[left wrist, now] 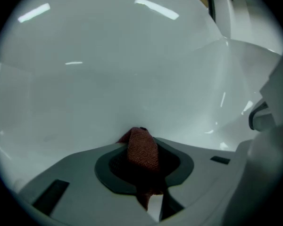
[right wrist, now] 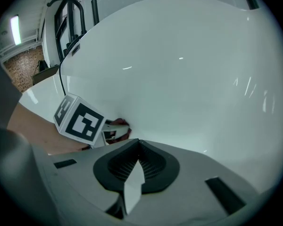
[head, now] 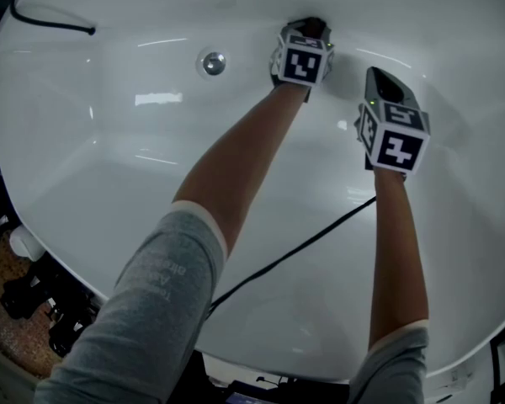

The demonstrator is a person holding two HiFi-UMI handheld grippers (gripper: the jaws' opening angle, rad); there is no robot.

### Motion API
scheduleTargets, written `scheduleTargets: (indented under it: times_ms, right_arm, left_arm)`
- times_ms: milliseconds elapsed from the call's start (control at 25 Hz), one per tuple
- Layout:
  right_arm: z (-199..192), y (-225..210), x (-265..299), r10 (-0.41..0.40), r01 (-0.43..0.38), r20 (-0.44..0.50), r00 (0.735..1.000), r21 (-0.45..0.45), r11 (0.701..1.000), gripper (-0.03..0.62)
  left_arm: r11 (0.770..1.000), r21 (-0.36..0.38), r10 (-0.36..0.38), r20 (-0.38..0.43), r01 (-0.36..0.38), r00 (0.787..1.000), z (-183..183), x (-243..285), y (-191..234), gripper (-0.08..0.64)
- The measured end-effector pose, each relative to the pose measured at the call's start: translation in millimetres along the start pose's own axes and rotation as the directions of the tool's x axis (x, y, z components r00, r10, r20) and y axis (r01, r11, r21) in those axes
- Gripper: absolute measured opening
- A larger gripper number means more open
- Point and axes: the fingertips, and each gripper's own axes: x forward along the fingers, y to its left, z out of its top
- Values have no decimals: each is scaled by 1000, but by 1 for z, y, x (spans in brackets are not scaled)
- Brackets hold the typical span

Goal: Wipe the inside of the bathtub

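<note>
Here, left gripper tight on red cloth; right gripper closed, empty.

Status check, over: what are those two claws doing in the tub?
Left gripper shut on red-brown cloth, at bathtub wall. Right gripper shut, empty. Black cable trails across tub.

We are seeing a black cable lying across the floor of the bathtub, running from its near rim toward the far right side. A second black cord is resting on the far left rim. Beyond the left rim, dark gear, perhaps stands, is sitting on a speckled brown floor. In the right gripper view we are making out a brick wall and a lit ceiling strip.
</note>
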Motion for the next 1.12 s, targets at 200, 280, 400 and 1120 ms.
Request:
scheduleTargets:
  times_ms: [200,280,400,1120]
  right_arm:
    - [6,-7,-1,-8,8,1,1000,-11,1000,6]
    - [10,-11,-2,-14,15,8,1000,-11,1000,6]
    - [9,-11,-2,-19,19,4,1000,-8,1000,6]
    - [-19,-19,-4,-29,30,-26,999,15,999,6]
  left_arm:
    - [995,65,-74,-1,74,997,4,18,-43,91]
    - [998,54,-28,-43,31,999,-4,13,-21,91]
    - [999,36,30,-100,-27,995,-25,3,20,91]
    - [996,-39,-82,-103,78,991,-44,18,-42,92]
